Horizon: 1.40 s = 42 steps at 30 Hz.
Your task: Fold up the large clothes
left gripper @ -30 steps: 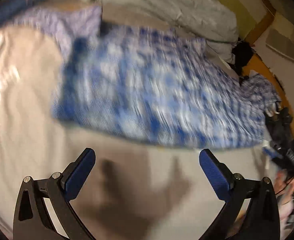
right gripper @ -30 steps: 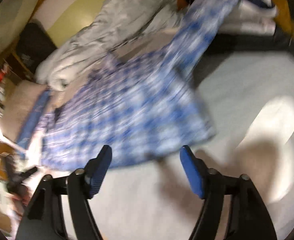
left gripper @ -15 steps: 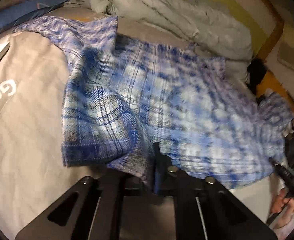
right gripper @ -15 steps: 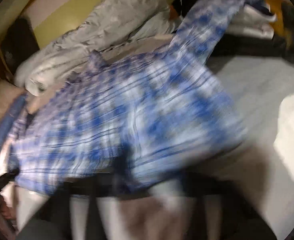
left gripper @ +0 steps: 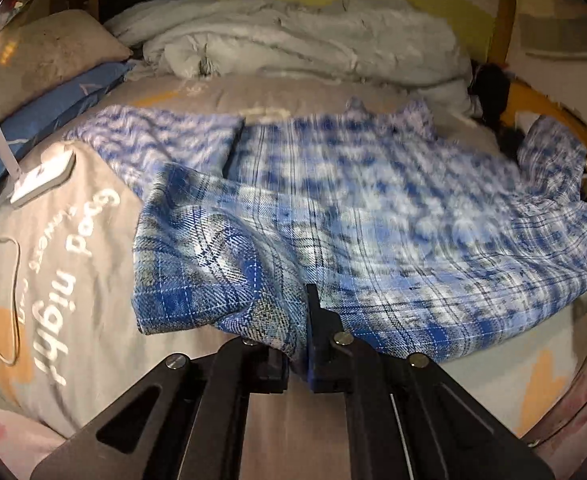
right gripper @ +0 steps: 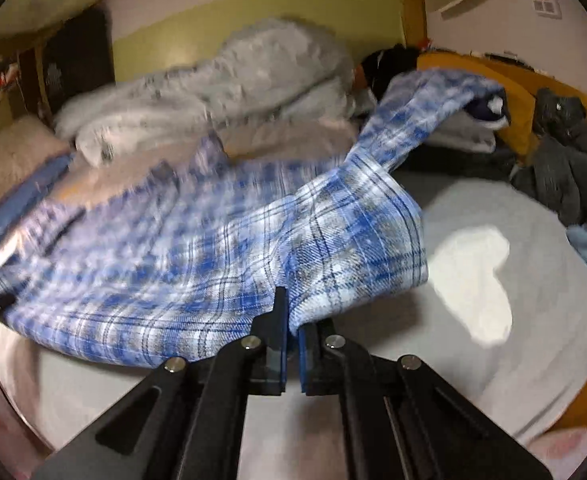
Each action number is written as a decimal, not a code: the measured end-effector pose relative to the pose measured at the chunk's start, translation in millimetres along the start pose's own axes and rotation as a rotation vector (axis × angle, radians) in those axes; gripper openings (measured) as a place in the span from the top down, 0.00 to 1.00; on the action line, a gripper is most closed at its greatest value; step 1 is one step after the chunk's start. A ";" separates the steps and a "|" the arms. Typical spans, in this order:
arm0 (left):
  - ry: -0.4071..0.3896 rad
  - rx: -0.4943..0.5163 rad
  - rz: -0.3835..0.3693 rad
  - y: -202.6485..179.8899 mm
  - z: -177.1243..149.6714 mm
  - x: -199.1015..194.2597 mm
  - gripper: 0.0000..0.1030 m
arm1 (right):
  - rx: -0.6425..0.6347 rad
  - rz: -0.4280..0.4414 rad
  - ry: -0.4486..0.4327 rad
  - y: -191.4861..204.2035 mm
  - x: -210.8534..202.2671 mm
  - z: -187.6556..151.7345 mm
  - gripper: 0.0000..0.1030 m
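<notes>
A large blue-and-white plaid shirt [left gripper: 353,216] lies spread across the grey bedspread [left gripper: 65,264]. My left gripper [left gripper: 299,344] is shut on its near hem at the left corner, the cloth bunched between the blue pads. In the right wrist view the same plaid shirt [right gripper: 197,248] runs to the left, and my right gripper [right gripper: 291,332] is shut on the near hem at the right corner. One sleeve [right gripper: 425,108] trails up to the far right over stacked bedding. Both pinched corners are lifted off the bed.
A crumpled pale duvet [left gripper: 293,40] lies along the yellow headboard. Pillows [left gripper: 41,60] and a white lamp [left gripper: 41,178] with its cord sit at the left. Dark clothes [right gripper: 565,160] and an orange rail [right gripper: 493,80] border the right side.
Both grippers went from wide open above the bedspread to shut on the shirt's near hem. The two corners have since been raised and drawn toward the headboard.
</notes>
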<state>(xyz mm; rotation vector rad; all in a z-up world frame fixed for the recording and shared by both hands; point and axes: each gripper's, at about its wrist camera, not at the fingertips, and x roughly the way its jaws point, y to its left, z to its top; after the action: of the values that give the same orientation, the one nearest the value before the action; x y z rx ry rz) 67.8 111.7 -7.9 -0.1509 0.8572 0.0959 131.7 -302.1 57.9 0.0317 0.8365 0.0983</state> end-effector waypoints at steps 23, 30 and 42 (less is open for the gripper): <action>-0.397 0.148 0.104 -42.2 34.2 -90.4 0.03 | 0.005 0.081 -0.209 -9.0 -62.1 60.7 0.49; -0.443 0.139 -0.020 -65.2 109.4 -95.3 0.00 | 0.121 0.042 -0.316 -57.9 -78.7 131.3 0.41; -0.386 0.102 -0.060 -67.6 120.1 -38.7 0.00 | 0.449 -0.046 -0.277 -208.8 12.0 208.4 0.47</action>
<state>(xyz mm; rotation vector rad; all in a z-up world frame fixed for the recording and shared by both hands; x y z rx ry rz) 141.8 64.7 105.3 -0.0589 0.4704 0.0231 310.0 -506.3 174.7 0.4385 0.5682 -0.1367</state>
